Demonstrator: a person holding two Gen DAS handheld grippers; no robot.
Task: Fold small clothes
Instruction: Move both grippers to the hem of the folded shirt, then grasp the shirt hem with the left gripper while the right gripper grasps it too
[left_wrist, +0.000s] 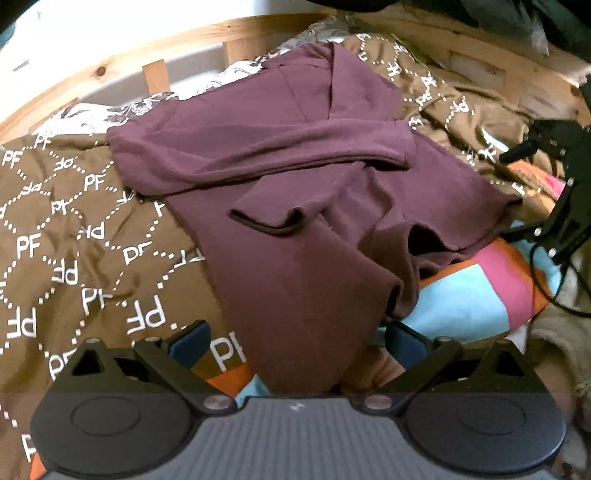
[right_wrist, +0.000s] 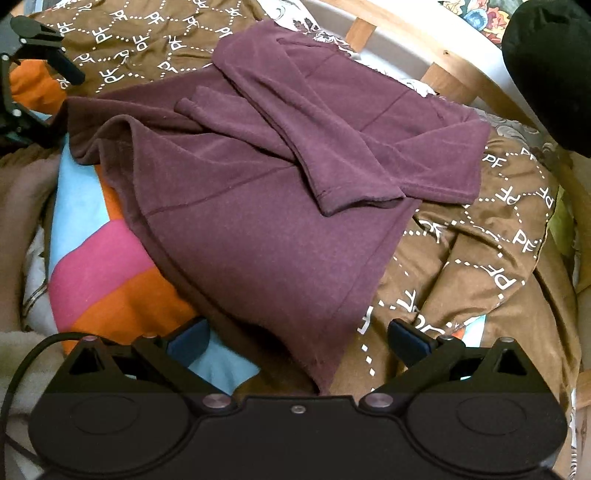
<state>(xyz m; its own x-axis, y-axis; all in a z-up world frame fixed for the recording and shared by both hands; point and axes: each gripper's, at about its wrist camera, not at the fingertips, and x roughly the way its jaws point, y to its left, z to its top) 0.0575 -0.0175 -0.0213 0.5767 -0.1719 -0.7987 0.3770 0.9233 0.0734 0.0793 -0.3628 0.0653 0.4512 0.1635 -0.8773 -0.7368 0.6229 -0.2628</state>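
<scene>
A maroon long-sleeved top lies on a bed, both sleeves folded across its body. It also shows in the right wrist view. My left gripper is open, its jaws wide apart on either side of the top's near hem corner. My right gripper is open too, its jaws standing either side of the other hem corner, which hangs toward the camera. The right gripper shows at the right edge of the left wrist view; the left gripper shows at the upper left of the right wrist view.
A brown quilt printed with "PF" covers the bed. A pillow striped in orange, pink and blue lies under the top's hem. A wooden bed rail runs behind. A black cable trails from the right gripper.
</scene>
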